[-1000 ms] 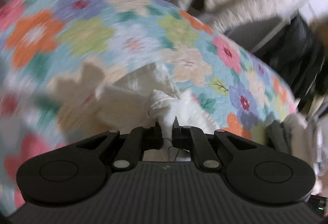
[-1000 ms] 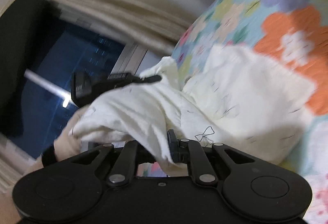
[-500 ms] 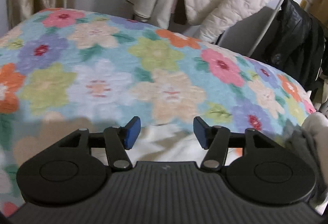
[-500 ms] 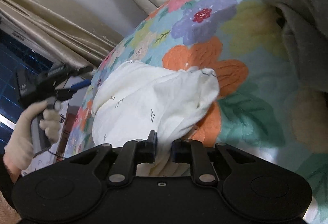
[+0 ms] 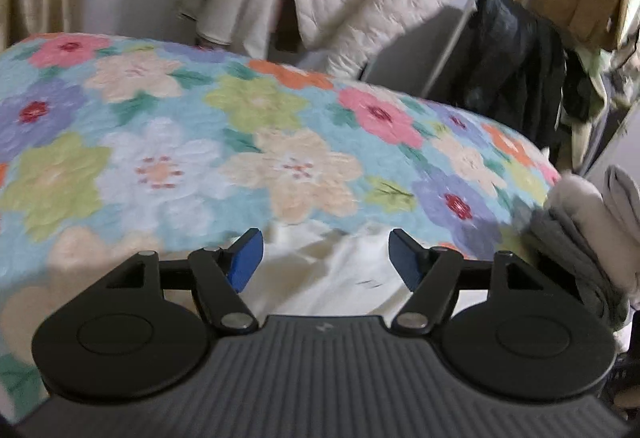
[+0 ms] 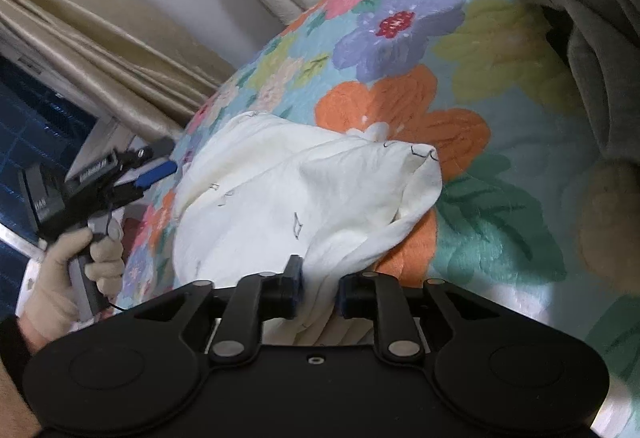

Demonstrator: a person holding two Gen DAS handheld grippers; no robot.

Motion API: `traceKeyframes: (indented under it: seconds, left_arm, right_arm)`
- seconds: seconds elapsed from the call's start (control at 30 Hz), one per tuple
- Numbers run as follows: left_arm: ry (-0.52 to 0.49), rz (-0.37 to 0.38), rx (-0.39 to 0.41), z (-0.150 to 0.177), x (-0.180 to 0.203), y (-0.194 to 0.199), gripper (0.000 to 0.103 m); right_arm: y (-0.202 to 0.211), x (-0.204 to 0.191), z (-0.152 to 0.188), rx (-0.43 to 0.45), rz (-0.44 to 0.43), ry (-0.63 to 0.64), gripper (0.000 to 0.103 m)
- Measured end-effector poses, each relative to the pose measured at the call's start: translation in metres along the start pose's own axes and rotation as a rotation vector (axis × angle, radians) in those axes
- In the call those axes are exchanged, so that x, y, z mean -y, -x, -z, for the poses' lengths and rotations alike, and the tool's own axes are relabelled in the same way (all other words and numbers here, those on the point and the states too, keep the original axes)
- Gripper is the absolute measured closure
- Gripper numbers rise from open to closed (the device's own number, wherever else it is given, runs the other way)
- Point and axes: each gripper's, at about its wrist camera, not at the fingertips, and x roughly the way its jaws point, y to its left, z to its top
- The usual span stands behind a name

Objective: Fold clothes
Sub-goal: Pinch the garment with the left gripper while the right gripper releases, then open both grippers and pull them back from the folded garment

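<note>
White garment (image 6: 288,197) bunched on floral bedspread (image 6: 500,205), left gripper (image 5: 326,258) spread.

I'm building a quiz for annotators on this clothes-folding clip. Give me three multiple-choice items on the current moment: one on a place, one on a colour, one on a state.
1. Where does the white garment lie?
A. on the floral bedspread
B. on the clothes rack
C. on the floor

2. What colour are the left gripper finger pads?
A. red
B. blue
C. white

3. How does the right gripper stand?
A. wide open, clear of cloth
B. out of view
C. fingers close together with white cloth between them

Answers:
1 A, the garment rests on the flower print.
2 B, both pads show blue.
3 C, cloth passes between its fingers in the right wrist view.
</note>
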Motion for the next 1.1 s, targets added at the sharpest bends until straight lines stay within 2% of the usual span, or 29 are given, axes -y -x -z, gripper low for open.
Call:
traceKeyframes:
  seconds: [0.07, 0.13, 0.17, 0.2, 0.23, 0.27, 0.33, 0.43, 0.47, 0.5, 0.6, 0.63, 0.67, 0.73, 0.77, 0.83, 0.87, 0.93, 0.97, 1.03, 1.1]
  left_arm:
    - [0.015, 0.001, -0.076, -0.006, 0.009, -0.023, 0.033]
    - [-0.032, -0.015, -0.160, -0.009, 0.021, -0.050, 0.034]
    - [-0.083, -0.037, -0.198, -0.008, 0.028, -0.061, 0.045]
    - [-0.141, -0.057, -0.224, -0.007, 0.036, -0.069, 0.063]
    - [-0.204, -0.071, -0.237, -0.005, 0.044, -0.075, 0.099]
    - [-0.240, -0.085, -0.227, -0.005, 0.050, -0.077, 0.099]
    - [-0.243, -0.112, -0.144, -0.008, 0.056, -0.067, 0.099]
    - [-0.163, -0.117, 0.003, -0.021, 0.047, -0.034, 0.099]
    - [-0.136, -0.115, 0.041, -0.026, 0.042, -0.024, 0.099]
    - [-0.138, -0.126, 0.047, -0.027, 0.038, -0.021, 0.099]
    - [-0.219, -0.213, -0.010, -0.023, 0.033, -0.031, 0.096]
    - [-0.223, -0.240, -0.032, -0.020, 0.030, -0.037, 0.086]
    - [-0.217, -0.254, -0.032, -0.019, 0.026, -0.037, 0.072]
    - [-0.190, -0.258, 0.018, -0.017, 0.019, -0.028, 0.059]
    - [-0.166, -0.233, 0.057, -0.017, 0.016, -0.018, 0.058]
    - [-0.124, -0.212, 0.117, -0.019, 0.013, 0.001, 0.050]
    - [-0.109, -0.210, 0.145, -0.019, 0.011, 0.011, 0.045]
    - [-0.069, -0.209, 0.175, -0.015, 0.010, 0.029, 0.040]
    - [-0.057, -0.198, 0.167, -0.011, 0.008, 0.034, 0.040]
    - [-0.064, -0.173, 0.118, 0.000, 0.006, 0.038, 0.042]
    - [-0.099, -0.166, 0.057, 0.016, 0.005, 0.033, 0.048]
  right_arm:
    - [-0.004, -0.002, 0.003, 0.011, 0.005, -0.001, 0.067]
    - [-0.006, -0.003, 0.002, 0.028, 0.009, 0.000, 0.066]
    - [-0.007, -0.002, 0.001, 0.044, 0.012, 0.006, 0.066]
    - [-0.009, -0.001, 0.001, 0.056, 0.010, 0.019, 0.066]
    - [-0.009, -0.001, 0.001, 0.061, -0.008, 0.036, 0.072]
    - [-0.008, 0.000, 0.001, 0.066, -0.038, 0.049, 0.089]
    - [-0.005, 0.002, 0.002, 0.071, -0.093, 0.061, 0.093]
    - [-0.001, 0.014, 0.004, 0.050, -0.146, 0.013, 0.097]
    - [-0.002, 0.015, 0.004, 0.042, -0.137, 0.015, 0.097]
    - [-0.006, 0.013, 0.002, 0.033, -0.100, 0.037, 0.098]
    - [-0.009, 0.000, -0.003, 0.031, -0.010, 0.121, 0.099]
    - [-0.007, -0.001, -0.005, 0.039, 0.030, 0.133, 0.098]
    - [-0.004, -0.001, -0.006, 0.049, 0.070, 0.138, 0.092]
    - [0.006, 0.001, -0.008, 0.061, 0.129, 0.147, 0.089]
    - [0.011, -0.002, -0.007, 0.063, 0.170, 0.178, 0.082]
    - [0.021, -0.016, -0.005, 0.074, 0.284, 0.274, 0.080]
    - [0.025, -0.032, 0.000, 0.096, 0.355, 0.375, 0.077]
    - [0.031, -0.062, 0.010, 0.155, 0.413, 0.564, 0.076]
    - [0.033, -0.074, 0.014, 0.178, 0.397, 0.629, 0.069]
    - [0.029, -0.087, 0.022, 0.190, 0.290, 0.681, 0.055]
    - [0.013, -0.090, 0.027, 0.130, 0.275, 0.716, 0.054]
